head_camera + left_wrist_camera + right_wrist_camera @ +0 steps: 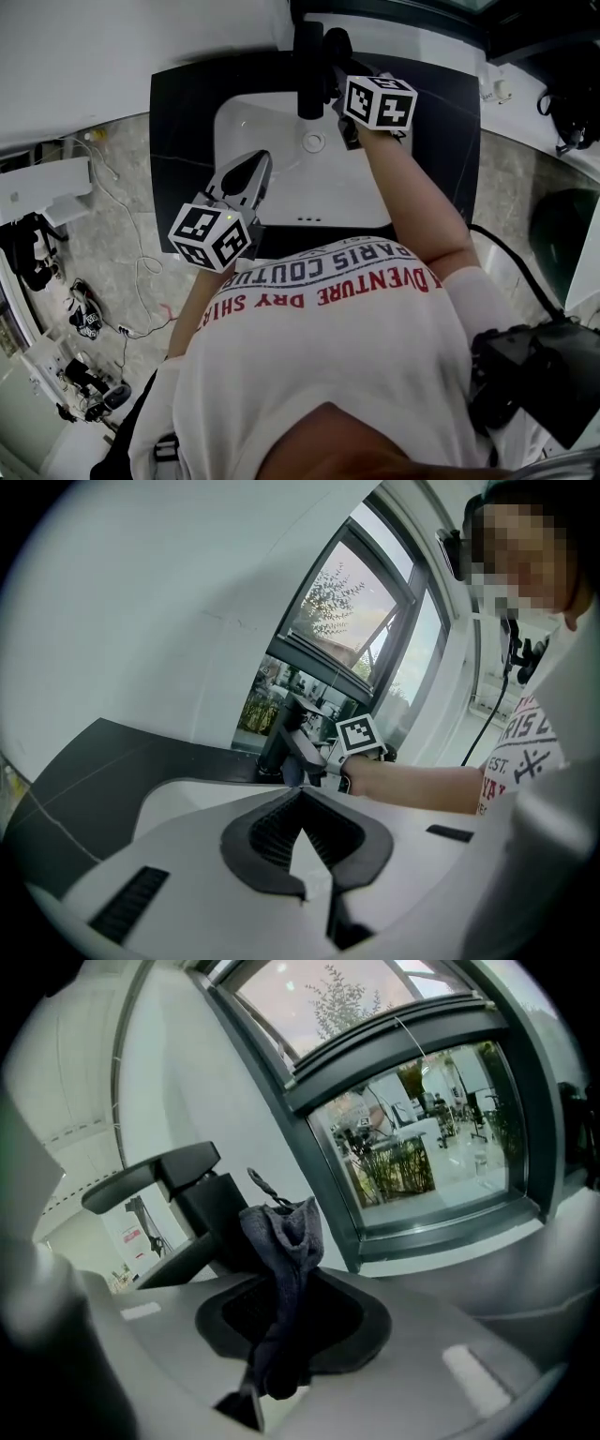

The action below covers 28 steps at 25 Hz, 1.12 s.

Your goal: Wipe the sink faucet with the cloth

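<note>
Nearest to me, my left gripper [302, 794] hangs over the near side of the white sink [246, 120], its jaws pressed together with nothing between them. I judge it sits back there simply to be out of the way, since the wiping needs only one hand. Beyond it lies the basin with its drain [313, 142], and past that my right arm reaches across to the back edge. There my right gripper [286, 1283] is clamped on the grey cloth [284, 1237], pinched low so that a bunched fold stands up past the jaw tips and can serve as the wiping face. That fold is right up by the black faucet [202, 1206], near its body below the flat lever, though I cannot tell whether it truly touches. Behind the faucet stands the dark-framed window [412, 1119].
</note>
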Each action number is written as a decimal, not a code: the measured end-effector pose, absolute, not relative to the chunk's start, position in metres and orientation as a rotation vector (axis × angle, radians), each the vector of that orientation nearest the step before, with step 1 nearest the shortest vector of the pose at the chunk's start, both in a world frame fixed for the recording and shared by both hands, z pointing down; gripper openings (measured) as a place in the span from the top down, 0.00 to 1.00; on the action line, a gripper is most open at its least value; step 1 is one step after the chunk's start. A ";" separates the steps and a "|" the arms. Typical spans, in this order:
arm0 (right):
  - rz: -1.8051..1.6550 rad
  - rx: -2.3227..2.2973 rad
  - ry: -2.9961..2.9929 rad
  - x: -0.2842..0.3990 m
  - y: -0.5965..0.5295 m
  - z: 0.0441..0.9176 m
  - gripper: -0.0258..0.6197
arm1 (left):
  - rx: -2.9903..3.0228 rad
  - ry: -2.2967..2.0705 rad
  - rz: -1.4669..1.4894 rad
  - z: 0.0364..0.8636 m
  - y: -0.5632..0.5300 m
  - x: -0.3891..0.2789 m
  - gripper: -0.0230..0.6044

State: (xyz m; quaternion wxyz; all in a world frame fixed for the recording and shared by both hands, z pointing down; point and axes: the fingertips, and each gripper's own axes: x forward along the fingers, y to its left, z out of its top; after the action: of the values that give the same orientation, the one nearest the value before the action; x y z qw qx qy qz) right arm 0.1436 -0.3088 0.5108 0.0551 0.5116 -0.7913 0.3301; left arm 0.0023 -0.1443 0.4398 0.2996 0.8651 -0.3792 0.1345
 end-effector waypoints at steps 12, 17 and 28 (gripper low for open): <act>0.986 1.493 -2.354 0.147 -0.305 0.517 0.84 | 2.293 -1.035 0.356 0.438 -0.142 -0.001 0.96; 0.811 1.485 -2.541 0.157 -0.267 0.460 0.84 | 2.319 -1.058 0.335 0.426 -0.142 0.002 0.96; 0.730 1.226 -2.790 0.147 -0.139 0.414 0.84 | 2.384 -1.069 0.308 0.397 -0.121 0.022 0.96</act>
State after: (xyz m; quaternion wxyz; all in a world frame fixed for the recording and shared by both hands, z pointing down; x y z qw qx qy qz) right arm 0.1472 -0.1391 0.4136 0.0038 0.3912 -0.8904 0.2329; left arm 0.0223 -0.1213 0.3972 0.2527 0.8768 -0.3930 0.1133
